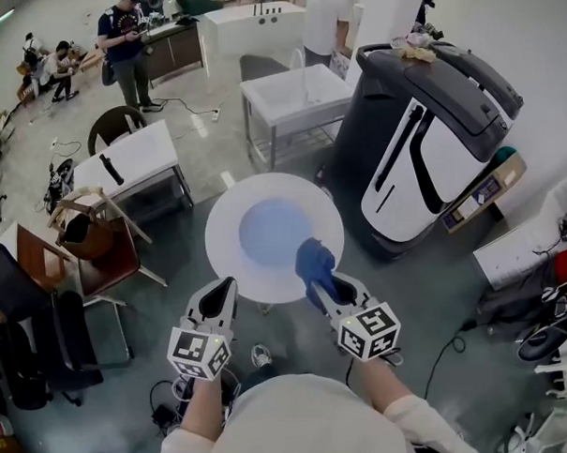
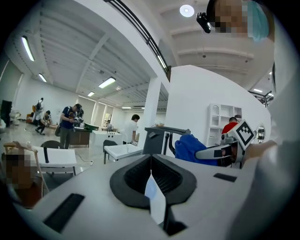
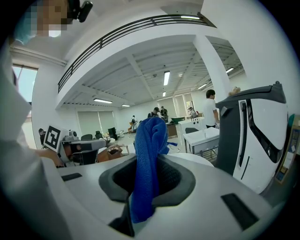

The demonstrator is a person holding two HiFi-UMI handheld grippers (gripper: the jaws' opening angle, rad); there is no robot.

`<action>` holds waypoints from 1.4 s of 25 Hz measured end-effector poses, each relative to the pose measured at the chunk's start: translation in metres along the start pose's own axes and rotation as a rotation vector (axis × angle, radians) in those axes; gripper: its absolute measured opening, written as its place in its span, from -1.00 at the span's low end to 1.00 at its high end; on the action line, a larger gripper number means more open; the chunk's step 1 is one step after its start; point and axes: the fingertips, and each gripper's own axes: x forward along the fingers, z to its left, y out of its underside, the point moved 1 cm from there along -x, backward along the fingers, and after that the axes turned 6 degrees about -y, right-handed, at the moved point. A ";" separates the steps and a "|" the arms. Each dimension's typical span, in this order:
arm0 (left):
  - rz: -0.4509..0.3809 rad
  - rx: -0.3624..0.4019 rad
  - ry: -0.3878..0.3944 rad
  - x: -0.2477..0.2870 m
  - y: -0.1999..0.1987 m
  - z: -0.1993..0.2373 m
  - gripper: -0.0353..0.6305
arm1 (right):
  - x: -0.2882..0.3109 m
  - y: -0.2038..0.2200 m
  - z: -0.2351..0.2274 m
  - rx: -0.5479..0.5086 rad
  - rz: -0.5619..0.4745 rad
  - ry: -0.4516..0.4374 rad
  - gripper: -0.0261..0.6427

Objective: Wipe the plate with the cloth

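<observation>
A round white plate (image 1: 265, 222) with a pale blue centre is held up in the air over the floor. My left gripper (image 1: 225, 284) is shut on its near left rim; in the left gripper view the rim shows edge-on as a thin white sliver (image 2: 154, 199) between the jaws. My right gripper (image 1: 325, 283) is shut on a bunched blue cloth (image 1: 313, 262), which rests on the plate's near right part. In the right gripper view the cloth (image 3: 147, 159) stands up out of the jaws and hangs down between them. From the left gripper view the cloth (image 2: 190, 147) shows to the right.
A large black and white machine (image 1: 430, 149) stands to the right, just behind the plate. White tables (image 1: 292, 98) (image 1: 135, 157) and wooden chairs (image 1: 107, 257) stand behind and to the left. People (image 1: 125, 45) are at the back. Cables and bags lie on the floor at the right.
</observation>
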 end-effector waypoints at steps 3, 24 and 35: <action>0.012 -0.001 0.046 0.017 -0.001 0.009 -0.80 | 0.013 -0.004 -0.006 0.009 -0.003 0.035 -0.65; 0.027 -0.025 0.013 0.132 -0.020 0.032 -0.80 | 0.080 -0.041 -0.102 0.002 0.026 -0.012 -0.65; 0.000 -0.036 -0.107 0.162 -0.027 0.020 -0.80 | 0.098 -0.056 -0.142 -0.023 0.037 -0.140 -0.65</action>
